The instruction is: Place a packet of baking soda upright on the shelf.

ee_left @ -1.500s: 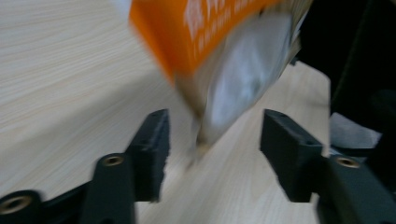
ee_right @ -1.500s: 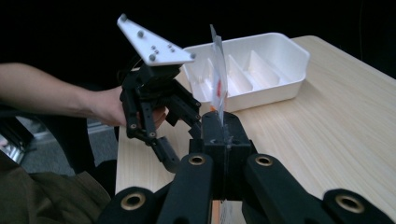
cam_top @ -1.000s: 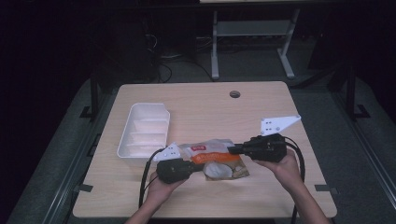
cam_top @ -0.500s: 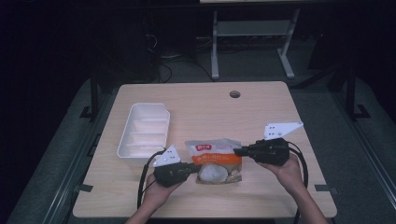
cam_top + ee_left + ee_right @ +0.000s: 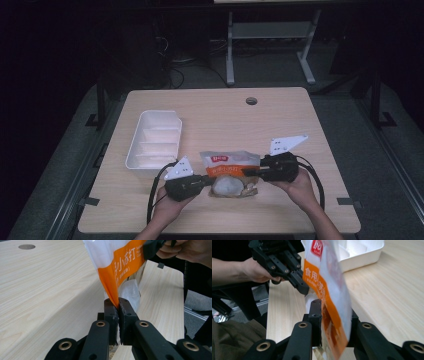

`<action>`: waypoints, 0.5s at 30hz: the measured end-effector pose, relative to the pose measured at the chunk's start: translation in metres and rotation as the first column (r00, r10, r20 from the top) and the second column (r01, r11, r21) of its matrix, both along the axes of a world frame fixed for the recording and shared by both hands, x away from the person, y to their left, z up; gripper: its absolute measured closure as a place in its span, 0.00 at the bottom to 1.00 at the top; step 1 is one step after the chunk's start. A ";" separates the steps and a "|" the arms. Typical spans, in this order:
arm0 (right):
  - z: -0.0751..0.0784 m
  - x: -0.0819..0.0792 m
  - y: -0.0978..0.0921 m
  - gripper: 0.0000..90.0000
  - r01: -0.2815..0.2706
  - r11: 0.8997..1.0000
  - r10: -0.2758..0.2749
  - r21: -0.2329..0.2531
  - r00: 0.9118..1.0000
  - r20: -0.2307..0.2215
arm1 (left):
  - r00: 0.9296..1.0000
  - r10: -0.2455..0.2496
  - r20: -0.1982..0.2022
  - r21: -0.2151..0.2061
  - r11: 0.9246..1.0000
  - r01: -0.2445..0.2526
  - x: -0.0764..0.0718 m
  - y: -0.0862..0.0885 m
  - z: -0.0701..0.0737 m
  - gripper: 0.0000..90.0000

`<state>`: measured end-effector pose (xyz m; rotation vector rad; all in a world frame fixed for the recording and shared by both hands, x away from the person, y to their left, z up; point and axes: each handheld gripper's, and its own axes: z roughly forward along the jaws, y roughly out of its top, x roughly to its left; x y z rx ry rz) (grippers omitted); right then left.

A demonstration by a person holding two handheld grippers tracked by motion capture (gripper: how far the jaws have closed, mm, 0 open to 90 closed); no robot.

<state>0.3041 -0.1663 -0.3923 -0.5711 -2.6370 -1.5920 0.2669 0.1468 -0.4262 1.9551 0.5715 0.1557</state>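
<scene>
Pouch (image 5: 229, 166) clamped between left gripper (image 5: 206, 180) and, seemingly, right gripper (image 5: 251, 171), hands low.

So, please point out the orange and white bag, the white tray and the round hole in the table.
bag (image 5: 227, 161): high view, orange band.
tray (image 5: 131, 158): high view, left rim.
hole (image 5: 251, 101): high view, its centre.

Dim, dark surroundings; table (image 5: 210, 107) evenly lit; bag (image 5: 332, 290) motion-blurred.
</scene>
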 end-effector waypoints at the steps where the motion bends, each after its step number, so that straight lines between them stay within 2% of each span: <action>1: -0.001 0.000 0.001 0.83 0.000 1.000 0.000 -0.001 1.000 -0.004 | 1.000 0.000 0.000 0.000 1.000 0.000 0.000 0.000 0.000 0.96; 9: -0.008 0.000 0.010 0.85 -0.005 0.999 0.004 -0.045 1.000 -0.010 | 1.000 0.001 -0.003 -0.003 1.000 -0.001 0.000 0.000 -0.001 0.96; 11: -0.008 -0.001 0.011 0.89 -0.010 0.999 0.009 -0.048 1.000 -0.018 | 1.000 0.003 -0.006 -0.005 1.000 -0.003 0.001 0.000 -0.001 0.95; 14: -0.009 -0.001 0.012 0.99 -0.010 0.999 0.010 -0.047 1.000 -0.007 | 1.000 0.003 -0.009 -0.006 1.000 -0.003 0.001 0.000 -0.001 0.95; 15: -0.009 -0.002 0.012 0.99 -0.004 0.999 0.004 -0.050 1.000 0.002 | 1.000 0.004 -0.009 -0.006 1.000 -0.004 0.001 0.001 -0.001 0.95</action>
